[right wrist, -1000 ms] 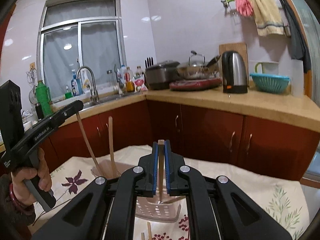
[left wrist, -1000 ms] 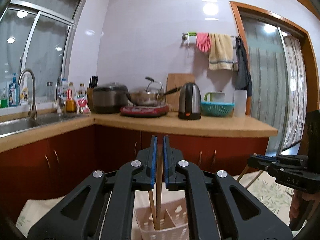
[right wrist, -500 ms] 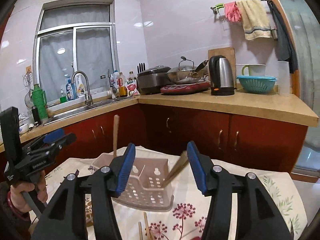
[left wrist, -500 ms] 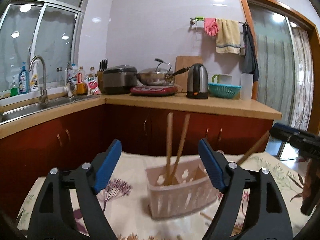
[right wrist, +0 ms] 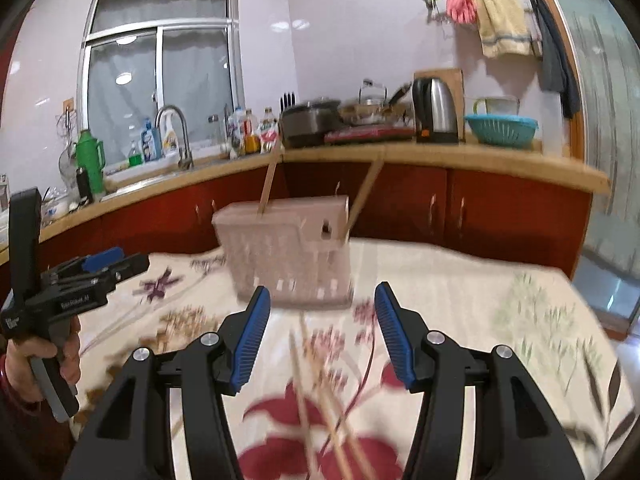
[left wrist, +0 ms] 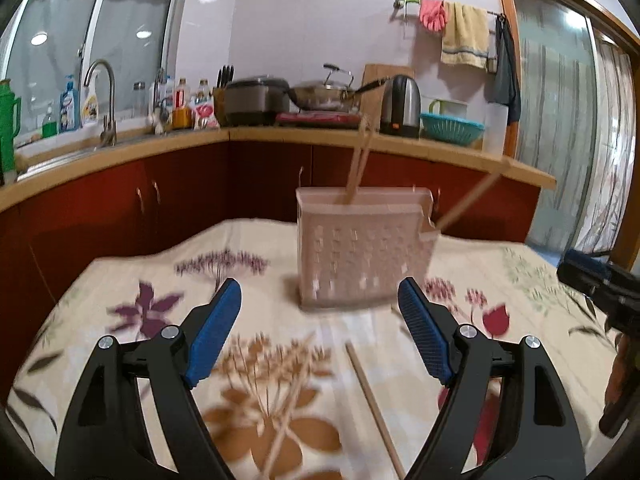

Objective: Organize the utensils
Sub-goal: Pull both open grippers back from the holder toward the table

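A pale pink perforated utensil holder (left wrist: pixel 362 248) stands on the floral tablecloth (left wrist: pixel 160 280); it also shows in the right wrist view (right wrist: pixel 288 256). Wooden chopsticks (left wrist: pixel 360 160) stand in it, and one (left wrist: pixel 472 196) leans out to the right. Loose chopsticks (left wrist: pixel 372 396) lie on the cloth before my left gripper (left wrist: pixel 320 328), which is open and empty. More loose chopsticks (right wrist: pixel 320 392) lie under my right gripper (right wrist: pixel 322 332), also open and empty. Both grippers are short of the holder.
A red cabinet run with a wooden counter (left wrist: pixel 400 144) stands behind the table, carrying a kettle (left wrist: pixel 400 106), wok, rice cooker and teal basket (right wrist: pixel 502 130). A sink with tap (right wrist: pixel 176 132) is at the left. A glass door (left wrist: pixel 560 120) is at the right.
Both grippers opened and let their chopsticks drop into the holder. Both then pulled back and down, so the holder is farther ahead and loose chopsticks on the cloth show.
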The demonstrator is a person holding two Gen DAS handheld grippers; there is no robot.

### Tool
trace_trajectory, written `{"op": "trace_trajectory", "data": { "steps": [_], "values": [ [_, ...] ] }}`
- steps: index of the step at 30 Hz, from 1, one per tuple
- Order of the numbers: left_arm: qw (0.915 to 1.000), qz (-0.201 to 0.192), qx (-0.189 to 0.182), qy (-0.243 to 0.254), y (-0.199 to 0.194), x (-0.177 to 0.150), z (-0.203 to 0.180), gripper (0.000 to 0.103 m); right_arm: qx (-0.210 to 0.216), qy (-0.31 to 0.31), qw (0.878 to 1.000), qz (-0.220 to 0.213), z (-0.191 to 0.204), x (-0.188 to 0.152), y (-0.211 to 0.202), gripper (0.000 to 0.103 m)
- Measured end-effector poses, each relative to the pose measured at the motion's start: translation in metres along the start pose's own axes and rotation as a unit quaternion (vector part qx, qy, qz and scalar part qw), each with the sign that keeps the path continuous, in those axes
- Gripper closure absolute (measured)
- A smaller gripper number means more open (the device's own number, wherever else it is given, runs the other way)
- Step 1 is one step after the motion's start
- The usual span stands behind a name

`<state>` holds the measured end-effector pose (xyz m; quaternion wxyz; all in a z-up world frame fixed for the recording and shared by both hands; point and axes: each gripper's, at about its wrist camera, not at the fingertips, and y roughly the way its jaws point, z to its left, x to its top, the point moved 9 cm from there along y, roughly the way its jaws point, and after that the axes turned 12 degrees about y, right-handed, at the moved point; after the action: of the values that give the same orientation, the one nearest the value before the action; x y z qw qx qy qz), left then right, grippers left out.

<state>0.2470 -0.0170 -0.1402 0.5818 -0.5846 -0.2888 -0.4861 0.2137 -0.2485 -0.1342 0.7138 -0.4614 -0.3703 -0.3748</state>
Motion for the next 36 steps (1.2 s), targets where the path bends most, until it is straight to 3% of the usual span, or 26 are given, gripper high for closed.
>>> {"op": "trace_trajectory", "data": {
  "steps": [9,13,26,31,36],
  "values": [
    [0.9989,0.047,0.000,-0.001,-0.023,-0.063,-0.023,0.024,-0.007,-0.020,0.998,0.067,-0.007,-0.092,-0.011,0.054],
    [0.9979,0.064,0.007,-0.002,-0.031,-0.083,-0.022,0.024,-0.012,-0.014,0.996,0.085,-0.015,-0.116,-0.016,0.058],
    [0.9954,0.091,0.030,-0.005,-0.047,-0.117,-0.005,0.024,-0.036,-0.006,0.994,0.103,-0.029,-0.143,-0.014,0.078],
    [0.9941,0.102,0.035,-0.010,-0.046,-0.127,0.004,0.024,-0.034,-0.010,0.994,0.106,-0.026,-0.144,-0.014,0.094],
    [0.9927,0.116,0.031,-0.010,-0.044,-0.138,0.010,0.027,-0.035,-0.016,0.994,0.107,-0.023,-0.145,-0.013,0.095]
  ]
}}
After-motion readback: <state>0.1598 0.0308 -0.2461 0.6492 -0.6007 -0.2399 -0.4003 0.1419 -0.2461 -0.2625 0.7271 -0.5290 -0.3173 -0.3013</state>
